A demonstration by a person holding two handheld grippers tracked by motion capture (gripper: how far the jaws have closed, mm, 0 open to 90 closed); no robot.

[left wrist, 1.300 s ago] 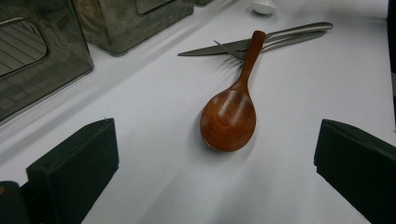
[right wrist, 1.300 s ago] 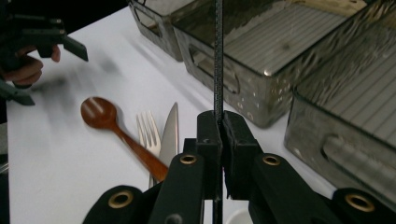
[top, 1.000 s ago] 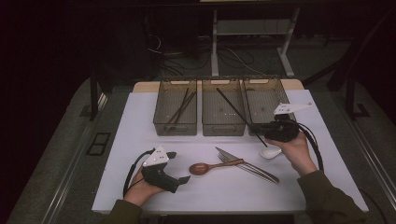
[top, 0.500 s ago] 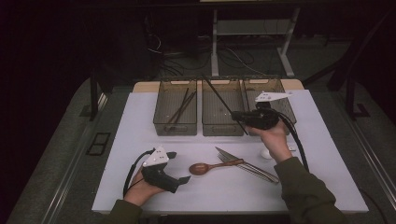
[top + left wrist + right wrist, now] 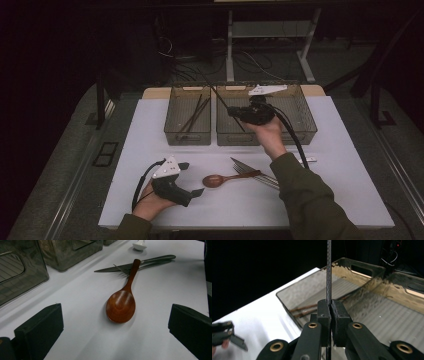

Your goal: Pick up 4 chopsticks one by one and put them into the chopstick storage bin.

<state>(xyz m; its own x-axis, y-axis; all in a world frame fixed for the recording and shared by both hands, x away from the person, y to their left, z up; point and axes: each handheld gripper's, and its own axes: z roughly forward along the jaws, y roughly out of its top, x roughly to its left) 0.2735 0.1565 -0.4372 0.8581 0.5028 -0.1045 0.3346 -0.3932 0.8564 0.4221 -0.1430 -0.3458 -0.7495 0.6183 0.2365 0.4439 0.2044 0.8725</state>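
Chopstick pinched in the right hand-held gripper slants above the bins in the high view; the left hand-held gripper rests on the tabletop. Left gripper view: jaws wide, wooden spoon between them (untouched). Right gripper view: pads clamp the chopstick upright over a bin.

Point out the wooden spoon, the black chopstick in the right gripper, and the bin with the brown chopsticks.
wooden spoon [image 5: 120, 305], left gripper view, on its bowl.
black chopstick [image 5: 329, 270], right gripper view, on its shaft above the jaws.
left bin [image 5: 172, 136], high view, on its front wall.
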